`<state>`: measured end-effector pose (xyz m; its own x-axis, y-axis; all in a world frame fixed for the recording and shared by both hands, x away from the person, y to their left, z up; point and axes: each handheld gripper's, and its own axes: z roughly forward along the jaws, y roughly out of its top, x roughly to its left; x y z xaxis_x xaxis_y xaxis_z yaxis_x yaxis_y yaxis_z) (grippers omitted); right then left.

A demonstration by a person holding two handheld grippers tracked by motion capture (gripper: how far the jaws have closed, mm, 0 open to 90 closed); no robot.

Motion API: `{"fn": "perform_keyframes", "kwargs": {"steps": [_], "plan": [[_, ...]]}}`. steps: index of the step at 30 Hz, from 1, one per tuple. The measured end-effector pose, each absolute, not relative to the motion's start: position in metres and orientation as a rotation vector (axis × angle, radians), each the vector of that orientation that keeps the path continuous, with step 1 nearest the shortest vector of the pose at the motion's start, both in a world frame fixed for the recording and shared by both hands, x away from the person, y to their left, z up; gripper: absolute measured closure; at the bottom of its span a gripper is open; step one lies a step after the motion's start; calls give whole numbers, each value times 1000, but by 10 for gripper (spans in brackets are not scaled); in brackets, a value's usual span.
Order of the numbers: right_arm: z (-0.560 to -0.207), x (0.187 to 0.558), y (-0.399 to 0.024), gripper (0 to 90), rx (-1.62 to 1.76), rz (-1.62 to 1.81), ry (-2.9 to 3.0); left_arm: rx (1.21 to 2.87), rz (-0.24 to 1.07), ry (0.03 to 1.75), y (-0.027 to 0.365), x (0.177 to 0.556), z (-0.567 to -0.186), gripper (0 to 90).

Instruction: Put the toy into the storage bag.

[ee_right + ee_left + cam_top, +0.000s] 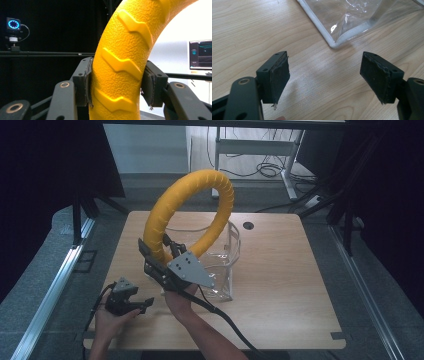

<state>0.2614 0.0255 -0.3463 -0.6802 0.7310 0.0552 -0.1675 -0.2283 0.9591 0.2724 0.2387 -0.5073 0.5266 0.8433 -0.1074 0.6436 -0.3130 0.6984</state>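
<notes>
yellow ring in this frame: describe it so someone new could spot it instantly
Start at the wooden table and find the clear plastic bag standing near its middle. Arching above the bag is the yellow ring, clamped between the fingers of the right gripper. It is the sole bright yellow thing, with raised zigzag tread.

I see the wooden table (280,270) with a small dark grommet hole (248,225) near its far edge. Beyond it, a white desk frame (260,145) over tangled cables (267,170) (far right), black curtains (45,170) each side, a lit monitor (200,54).
</notes>
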Motion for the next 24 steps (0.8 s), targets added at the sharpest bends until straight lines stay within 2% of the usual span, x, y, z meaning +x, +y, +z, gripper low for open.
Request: {"fn": "perform_keyframes", "kwargs": {"steps": [24], "plan": [[-377,273,37,484,740,1869,1415,2065,362,1201,238,273,-508,235]]}}
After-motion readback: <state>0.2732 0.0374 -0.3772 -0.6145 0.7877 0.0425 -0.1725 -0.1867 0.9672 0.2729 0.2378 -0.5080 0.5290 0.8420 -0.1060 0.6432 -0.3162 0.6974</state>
